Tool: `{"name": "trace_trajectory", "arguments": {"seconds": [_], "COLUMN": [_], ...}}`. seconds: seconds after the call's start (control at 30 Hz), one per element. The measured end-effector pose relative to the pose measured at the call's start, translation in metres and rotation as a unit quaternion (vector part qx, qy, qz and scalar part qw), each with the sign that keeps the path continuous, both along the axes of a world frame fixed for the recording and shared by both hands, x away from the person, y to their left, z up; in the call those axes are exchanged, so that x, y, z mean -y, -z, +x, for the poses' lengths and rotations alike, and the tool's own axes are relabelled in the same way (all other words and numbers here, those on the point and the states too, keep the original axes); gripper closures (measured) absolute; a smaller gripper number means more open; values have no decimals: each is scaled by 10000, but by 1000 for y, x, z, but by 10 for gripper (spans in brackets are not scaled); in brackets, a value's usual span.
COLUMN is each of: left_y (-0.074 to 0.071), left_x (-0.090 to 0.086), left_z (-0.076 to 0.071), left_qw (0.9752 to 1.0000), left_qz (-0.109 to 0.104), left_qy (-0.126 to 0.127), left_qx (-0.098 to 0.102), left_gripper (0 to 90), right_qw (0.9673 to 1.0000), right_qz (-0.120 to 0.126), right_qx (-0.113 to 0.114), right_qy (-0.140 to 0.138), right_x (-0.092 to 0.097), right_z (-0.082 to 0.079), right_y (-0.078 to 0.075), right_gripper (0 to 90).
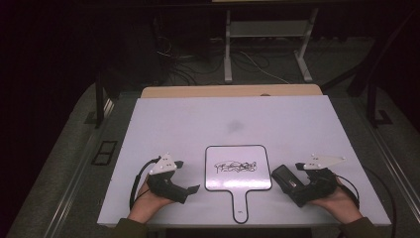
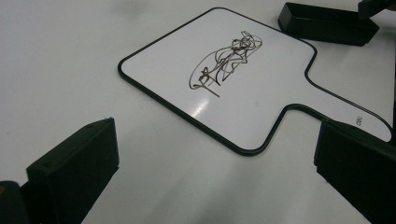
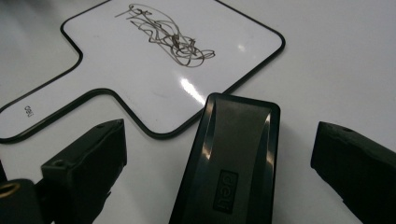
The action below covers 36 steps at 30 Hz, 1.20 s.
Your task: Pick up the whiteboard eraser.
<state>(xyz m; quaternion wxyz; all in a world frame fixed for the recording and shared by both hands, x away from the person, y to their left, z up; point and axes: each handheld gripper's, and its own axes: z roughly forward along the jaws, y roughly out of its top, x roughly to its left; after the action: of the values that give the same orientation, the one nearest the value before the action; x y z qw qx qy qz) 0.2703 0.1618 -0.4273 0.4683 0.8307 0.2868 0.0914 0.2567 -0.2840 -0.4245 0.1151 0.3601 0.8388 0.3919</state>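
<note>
Whiteboard (image 1: pixel 238 168), one; eraser (image 1: pixel 285 179), one; two open grippers.

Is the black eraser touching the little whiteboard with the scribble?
Apart. In the right gripper view, a strip of white table shows between the eraser and the whiteboard's black rim.

We are seeing a white paddle board (image 1: pixel 238 171) edged in black, carrying a tangled black scribble (image 1: pixel 236 166). Beside it is lying a glossy black eraser (image 3: pixel 231 163). The table (image 1: pixel 198 124) is showing plain white, its far edge tan.
</note>
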Motion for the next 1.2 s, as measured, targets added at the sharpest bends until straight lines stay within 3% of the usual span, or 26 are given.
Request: {"name": "trace_trajectory", "arguments": {"seconds": [0.67,0.9,1.2], "left_y": [0,0,0], "left_x": [1,0,1], "left_z": [-1,0,0], "left_qw": [10000,10000,10000], "left_qz": [-24,-4,9], "left_qy": [-10,10,39], "left_qx": [-25,-33,-49], "left_gripper": [0,0,0], "right_qw": [9972,9959,9943], "right_qz": [-670,-757,-942], "right_qx": [-319,-486,-505], "right_qy": [53,47,59], "right_x": [-5,-4,-4], "right_z": [1,1,2], "right_y": [13,15,17], "right_gripper": [52,158,244]}}
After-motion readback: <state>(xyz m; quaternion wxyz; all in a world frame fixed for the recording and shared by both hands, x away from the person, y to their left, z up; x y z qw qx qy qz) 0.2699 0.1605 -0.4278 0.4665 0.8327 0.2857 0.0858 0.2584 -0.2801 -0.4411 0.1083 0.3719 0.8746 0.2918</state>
